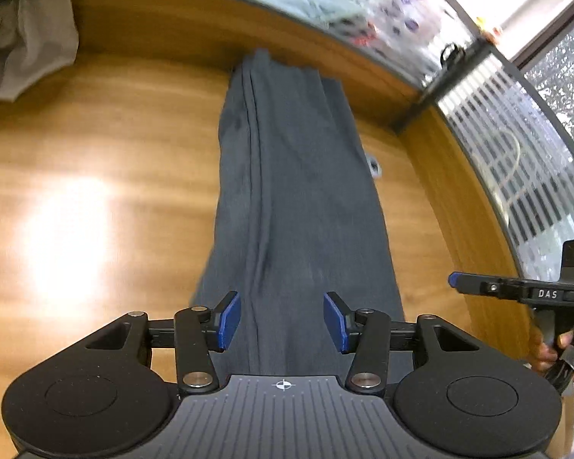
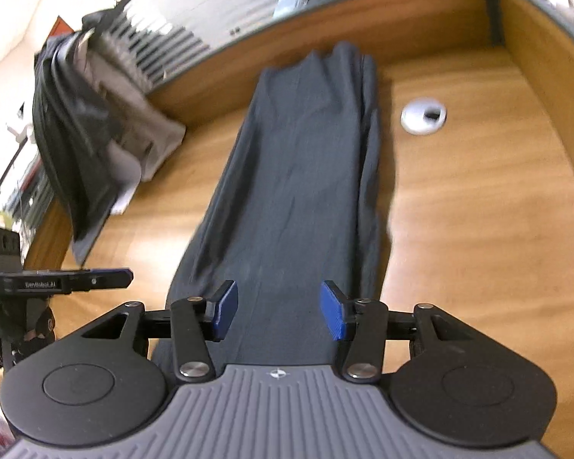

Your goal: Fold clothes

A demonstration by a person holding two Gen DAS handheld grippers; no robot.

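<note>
Presently, item by item, claws first.

Left gripper (image 1: 282, 321) — jaws apart, blue pads (image 1: 229, 319) clear of any cloth, nothing held; it hangs above the near end of the garment.

Right gripper (image 2: 279, 315) — likewise released, pads (image 2: 332, 315) parted with only air between them, poised over the same near end, beside its partner.

Dark grey garment (image 1: 287, 191) — lies flat on the wooden table (image 1: 95, 134), already narrowed into one long strip. It runs from the near edge, under both claws, to the raised wooden back edge, where its far end bunches slightly. Lengthwise creases run along one side.

Cable grommet (image 2: 423, 114) — set in the table surface, just beside the strip toward the far right corner.

Heap of other clothes (image 2: 95, 134) — grey and black, at the far left corner, seemingly unfolded.

Progress, as judged: lengthwise folds look done — the crosswise folds, bringing one end over the other, remain, as does the waiting heap.
</note>
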